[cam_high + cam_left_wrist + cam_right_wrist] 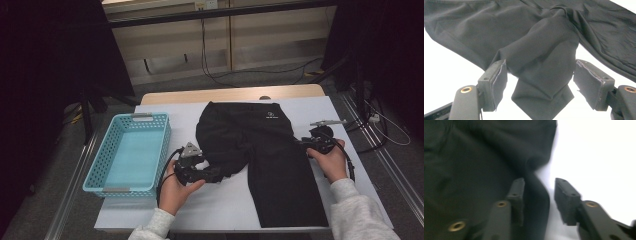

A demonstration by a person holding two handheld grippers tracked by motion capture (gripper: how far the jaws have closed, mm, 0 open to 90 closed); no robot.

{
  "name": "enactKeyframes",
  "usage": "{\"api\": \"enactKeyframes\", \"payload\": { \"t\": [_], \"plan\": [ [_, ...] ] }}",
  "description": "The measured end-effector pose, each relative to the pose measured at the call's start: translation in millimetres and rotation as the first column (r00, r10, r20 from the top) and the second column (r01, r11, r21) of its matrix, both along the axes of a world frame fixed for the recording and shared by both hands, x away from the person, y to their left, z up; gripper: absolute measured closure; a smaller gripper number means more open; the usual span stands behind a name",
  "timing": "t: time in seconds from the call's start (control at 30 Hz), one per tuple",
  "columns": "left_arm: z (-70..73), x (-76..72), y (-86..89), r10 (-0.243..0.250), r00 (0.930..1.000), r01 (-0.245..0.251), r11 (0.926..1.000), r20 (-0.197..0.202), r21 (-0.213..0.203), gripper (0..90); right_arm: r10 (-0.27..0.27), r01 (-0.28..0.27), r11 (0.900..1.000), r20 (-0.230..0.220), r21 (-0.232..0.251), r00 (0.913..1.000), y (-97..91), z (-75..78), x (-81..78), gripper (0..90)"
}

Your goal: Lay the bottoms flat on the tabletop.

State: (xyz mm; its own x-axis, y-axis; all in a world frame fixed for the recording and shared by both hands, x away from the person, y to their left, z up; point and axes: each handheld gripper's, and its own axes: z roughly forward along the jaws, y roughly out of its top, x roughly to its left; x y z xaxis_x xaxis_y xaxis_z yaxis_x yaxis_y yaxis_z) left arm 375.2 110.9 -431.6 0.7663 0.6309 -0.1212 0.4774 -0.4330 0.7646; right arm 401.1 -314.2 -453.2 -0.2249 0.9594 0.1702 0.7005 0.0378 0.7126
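Note:
Black trousers (pixel 270 150) lie on the white table cover (pixel 220 210), waistband at the far side with a small white logo (pixel 271 117). One leg runs flat toward the near edge. The other leg is bunched up at my left gripper (pixel 212 175), which is shut on a thick fold of that cloth (pixel 541 75); the fold fills the gap between the pads (pixel 500 80) and a corner hangs below them. My right gripper (pixel 304 142) sits at the trousers' right edge. Its jaws stand apart, with the cloth's edge (pixel 537 202) between them and not pressed.
A light blue plastic basket (pixel 95 170) stands at the table's left side, close to my left hand. Cables and dark stands (pixel 360 75) surround the table on the floor. Bare white cover lies to the right of the trousers (pixel 599 157).

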Motion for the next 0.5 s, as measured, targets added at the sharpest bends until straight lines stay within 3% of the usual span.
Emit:
{"api": "enactKeyframes", "payload": {
  "t": [0.17, 0.33, 0.47, 0.5],
  "plan": [
    [1.0, -0.1, -0.3, 0.005, 1.0000, -0.005, 0.9999, -0.007, -0.014, 27.3, -0.029, 0.028, 0.9990, 0.015, 0.035, 0.9995, 1.3, 4.6, 13.4, 47.9],
    [1.8, 0.7, 1.0, 0.006, 1.0000, -0.006, 1.0000, 0.000, -0.007, 27.3, -0.054, 0.052, 0.9974, 0.028, 0.049, 0.9982, 6.2, 7.8, 35.2, 50.8],
    [4.5, 1.0, 3.1, 0.008, 0.9999, -0.007, 0.9999, 0.011, -0.007, 27.3, -0.046, 0.045, 0.9986, 0.014, 0.026, 0.9988, 9.7, 8.8, 52.8, 54.7],
    [4.7, 0.6, 3.1, 0.014, 0.9999, -0.014, 0.9998, 0.009, -0.012, 27.3, -0.039, 0.039, 0.9992, 0.004, -0.004, 0.9992, 11.0, 7.7, 56.6, 55.0]
  ]
}}
